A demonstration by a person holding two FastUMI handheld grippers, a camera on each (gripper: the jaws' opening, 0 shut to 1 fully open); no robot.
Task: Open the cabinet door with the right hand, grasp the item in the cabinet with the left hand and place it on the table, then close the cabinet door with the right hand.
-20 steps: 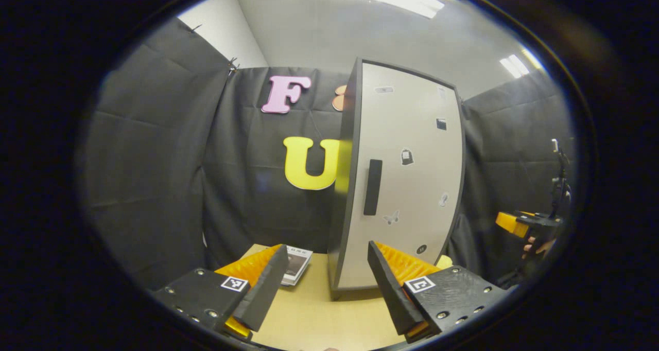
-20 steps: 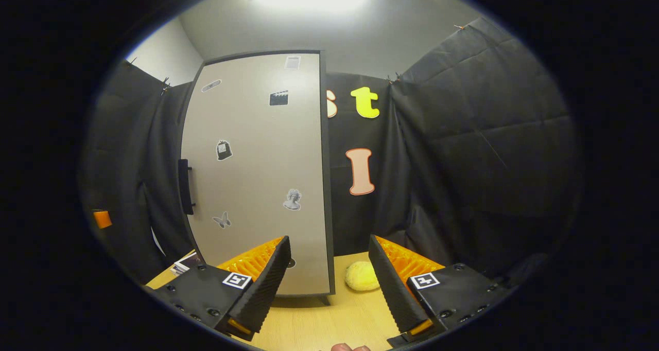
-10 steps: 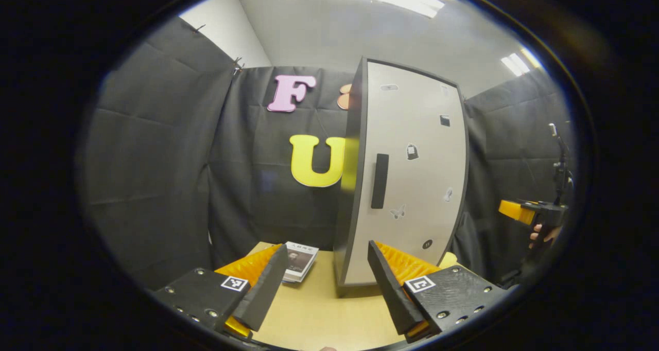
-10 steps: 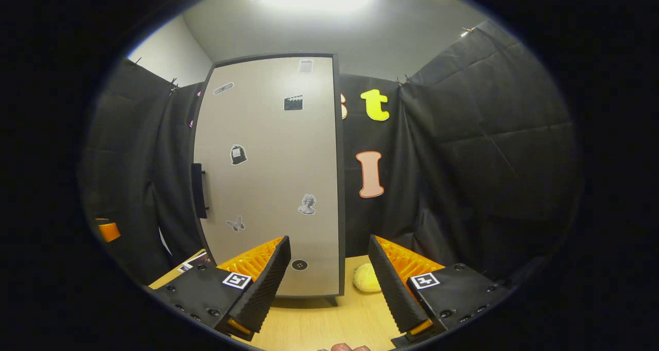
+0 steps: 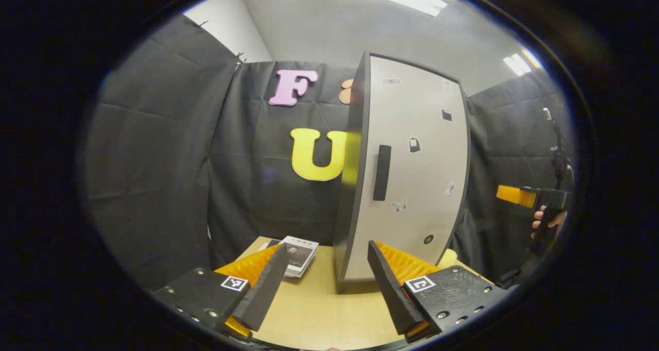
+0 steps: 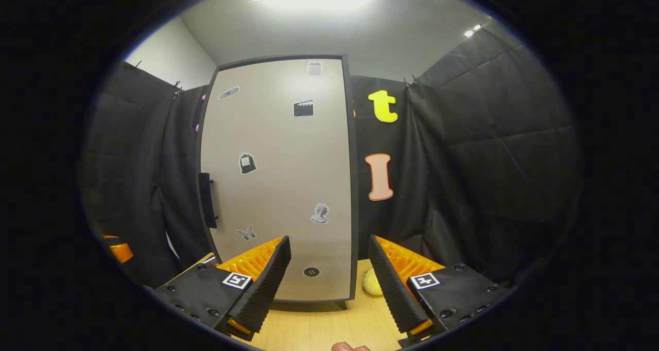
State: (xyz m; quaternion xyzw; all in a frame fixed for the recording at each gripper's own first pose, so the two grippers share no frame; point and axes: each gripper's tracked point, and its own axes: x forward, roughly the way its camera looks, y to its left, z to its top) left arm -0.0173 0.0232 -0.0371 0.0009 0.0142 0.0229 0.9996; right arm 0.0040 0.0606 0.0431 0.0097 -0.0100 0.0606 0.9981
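Right now I have both tools held wide apart with nothing between their fingers. From the left gripper view, my left tool (image 5: 324, 284) hangs over the wooden worktop (image 5: 319, 315) in front of the cabinet (image 5: 406, 171), whose pale door (image 5: 417, 186) sits flush against the dark frame, the dark vertical handle (image 5: 381, 172) near its left edge. Stickers dot the door. A small booklet (image 5: 297, 250) lies flat on the worktop just left of the cabinet's base. Farther off, right of the cabinet, I see my right tool (image 5: 525, 196) with a hand (image 5: 548, 222) on its grip, well apart from the door. From the right gripper view, my right tool (image 6: 329, 284) faces the door (image 6: 278, 181) front-on, the handle (image 6: 207, 207) at its left edge. A yellow rounded item (image 6: 371, 284) rests on the worktop (image 6: 319, 330) just right of the cabinet's base. I cannot see inside the cabinet.
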